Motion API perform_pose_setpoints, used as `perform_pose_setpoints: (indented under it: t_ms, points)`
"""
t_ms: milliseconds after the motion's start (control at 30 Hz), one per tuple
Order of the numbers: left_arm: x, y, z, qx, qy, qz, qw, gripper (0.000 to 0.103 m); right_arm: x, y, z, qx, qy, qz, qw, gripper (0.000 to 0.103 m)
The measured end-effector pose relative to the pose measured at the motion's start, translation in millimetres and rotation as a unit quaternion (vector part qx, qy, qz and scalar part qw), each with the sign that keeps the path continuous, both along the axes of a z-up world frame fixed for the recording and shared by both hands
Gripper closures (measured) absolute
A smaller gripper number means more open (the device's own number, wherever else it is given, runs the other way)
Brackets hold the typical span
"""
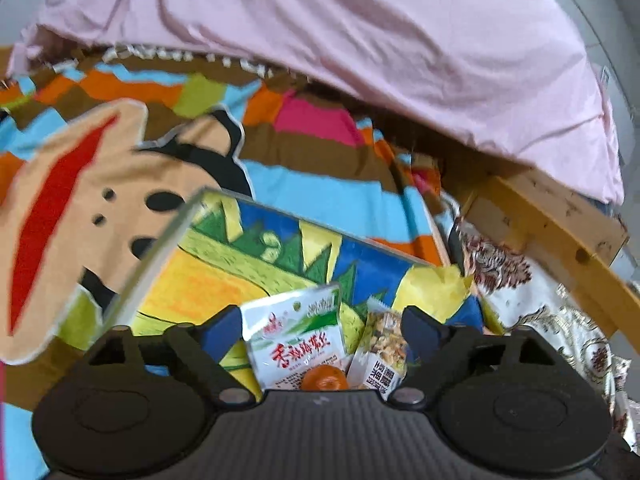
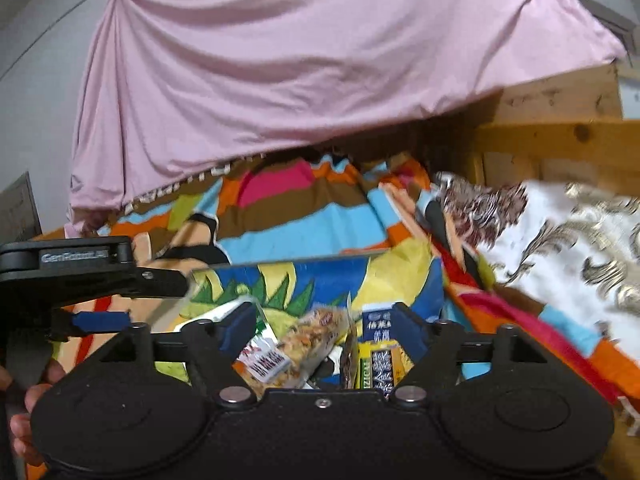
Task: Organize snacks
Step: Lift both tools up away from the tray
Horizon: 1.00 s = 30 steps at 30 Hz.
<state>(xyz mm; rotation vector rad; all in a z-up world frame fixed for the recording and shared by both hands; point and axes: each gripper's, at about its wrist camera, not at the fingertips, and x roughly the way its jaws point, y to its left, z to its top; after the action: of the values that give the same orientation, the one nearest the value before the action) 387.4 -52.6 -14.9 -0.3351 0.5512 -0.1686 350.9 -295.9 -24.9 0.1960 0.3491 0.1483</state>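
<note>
Even indoor light, no glare; both fisheye views smeared by motion blur, edges bowed, corners black, dim under the sheet point(image 2: 280, 80)

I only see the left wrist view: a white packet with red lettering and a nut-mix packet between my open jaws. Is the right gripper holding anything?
Observer: No. The right gripper has its jaws open; packets show between them, but the pads press on none.
Operator: Any snacks there that I'm missing?
Observer: Yes, a dark blue packet, with a green-and-yellow packet just below it in the picture, right of the nut-mix packet.
Operator: Where does my left gripper sit from that side?
Observer: The left gripper shows side-on at the far left of the right wrist view, by the clear box's edge.
</note>
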Motion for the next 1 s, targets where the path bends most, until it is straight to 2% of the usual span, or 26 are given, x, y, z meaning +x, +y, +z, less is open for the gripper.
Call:
perform_pose_setpoints:
  t_ms: [67, 100, 233, 467, 667, 800, 1000]
  points:
    - [-13, 5, 11, -0.001, -0.011, 0.005, 0.9999, 0.006, -12, -2, 10, 0.008, -0.009, 0.000, 1.000, 0.005]
    - [-22, 8, 17, -0.002, -0.021, 0.008, 0.9998, 0.005, -20, -4, 14, 0.016, -0.017, 0.004, 1.000, 0.003]
    - [-53, 14, 38, 0.001, -0.047, 0.011, 0.9988, 0.001, -47, -6, 31, 0.030, -0.033, 0.021, 0.999, 0.001]
    - [-117, 26, 59, 0.021, -0.077, 0.024, 0.9965, 0.001, -102, -5, 53, 0.024, -0.061, 0.009, 0.998, 0.001]
    - [-166, 40, 55, 0.026, -0.086, 0.038, 0.9953, 0.000, -159, -7, 56, 0.003, -0.086, 0.000, 0.996, 0.001]
    - [-192, 48, 47, 0.025, -0.080, 0.049, 0.9953, 0.000, -196, -7, 52, -0.006, -0.101, -0.032, 0.994, 0.001]
    - [-223, 47, 32, 0.044, -0.074, 0.023, 0.9960, 0.000, -230, 0, 42, -0.044, -0.098, -0.048, 0.993, 0.001]
